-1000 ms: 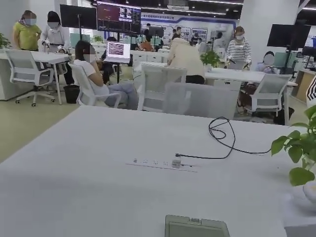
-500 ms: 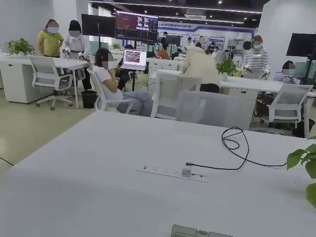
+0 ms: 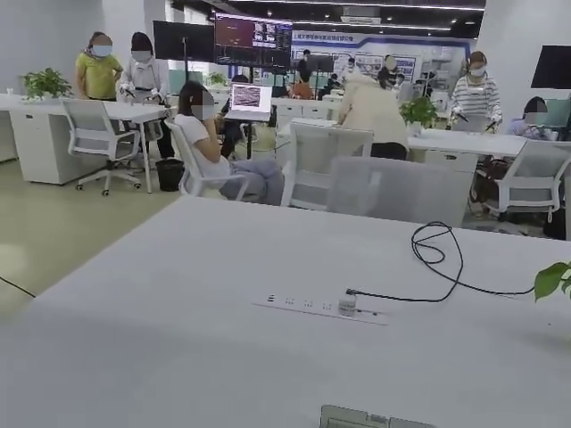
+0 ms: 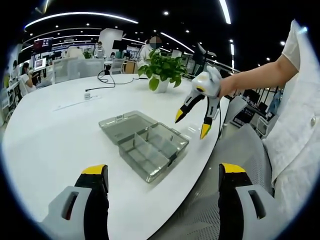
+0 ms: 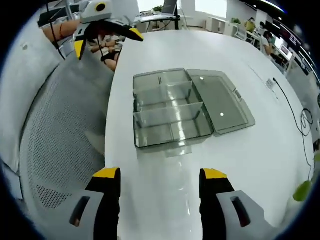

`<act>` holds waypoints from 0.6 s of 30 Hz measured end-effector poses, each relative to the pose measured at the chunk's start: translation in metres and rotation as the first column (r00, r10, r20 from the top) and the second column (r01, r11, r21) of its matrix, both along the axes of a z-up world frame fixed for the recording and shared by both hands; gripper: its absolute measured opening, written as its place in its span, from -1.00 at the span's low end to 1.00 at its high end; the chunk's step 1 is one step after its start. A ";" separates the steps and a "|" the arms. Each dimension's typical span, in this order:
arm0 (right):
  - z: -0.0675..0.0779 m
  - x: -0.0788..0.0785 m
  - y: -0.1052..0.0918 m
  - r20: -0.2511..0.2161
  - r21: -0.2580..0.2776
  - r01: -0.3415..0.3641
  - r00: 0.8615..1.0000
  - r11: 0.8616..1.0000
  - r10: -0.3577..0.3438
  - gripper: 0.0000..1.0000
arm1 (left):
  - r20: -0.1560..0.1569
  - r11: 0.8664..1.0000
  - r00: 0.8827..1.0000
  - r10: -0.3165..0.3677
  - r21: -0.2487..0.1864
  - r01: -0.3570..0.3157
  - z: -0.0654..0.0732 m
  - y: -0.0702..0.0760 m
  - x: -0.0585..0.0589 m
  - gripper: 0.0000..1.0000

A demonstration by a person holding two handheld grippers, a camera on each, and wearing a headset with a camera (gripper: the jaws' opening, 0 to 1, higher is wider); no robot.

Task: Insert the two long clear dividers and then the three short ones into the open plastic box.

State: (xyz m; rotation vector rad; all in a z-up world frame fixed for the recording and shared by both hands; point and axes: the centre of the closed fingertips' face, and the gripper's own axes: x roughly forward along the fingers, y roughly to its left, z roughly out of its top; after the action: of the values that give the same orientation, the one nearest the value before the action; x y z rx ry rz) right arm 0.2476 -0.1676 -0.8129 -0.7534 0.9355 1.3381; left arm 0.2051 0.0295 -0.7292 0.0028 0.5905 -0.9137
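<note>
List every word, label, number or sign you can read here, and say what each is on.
Nothing can be read for certain.
Wall screen: rows of text, too small and blurred.
Wall banner: characters, too blurred.
Laptop screen: content too small.
Open plastic box: no label visible.

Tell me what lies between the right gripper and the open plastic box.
Bare white table. In the right gripper view the right gripper, jaws apart, points at the open plastic box, and the stretch between them holds nothing.
</note>
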 end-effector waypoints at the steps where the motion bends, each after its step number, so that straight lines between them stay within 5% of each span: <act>1: -0.003 0.001 -0.001 0.006 -0.010 -0.013 1.000 1.000 0.013 0.27 | -0.002 1.000 1.000 0.001 0.001 -0.001 0.000 0.000 0.000 0.86; 18: -0.042 0.005 -0.013 0.028 -0.141 -0.144 0.988 0.980 0.149 -0.04 | -0.014 1.000 1.000 0.011 -0.007 -0.011 -0.002 0.003 -0.001 0.86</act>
State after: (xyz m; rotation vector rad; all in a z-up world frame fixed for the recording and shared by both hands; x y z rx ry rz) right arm 0.2524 -0.1807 -0.8552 -0.9675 0.9641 1.3913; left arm 0.2036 0.0329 -0.7315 -0.0136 0.5994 -0.9055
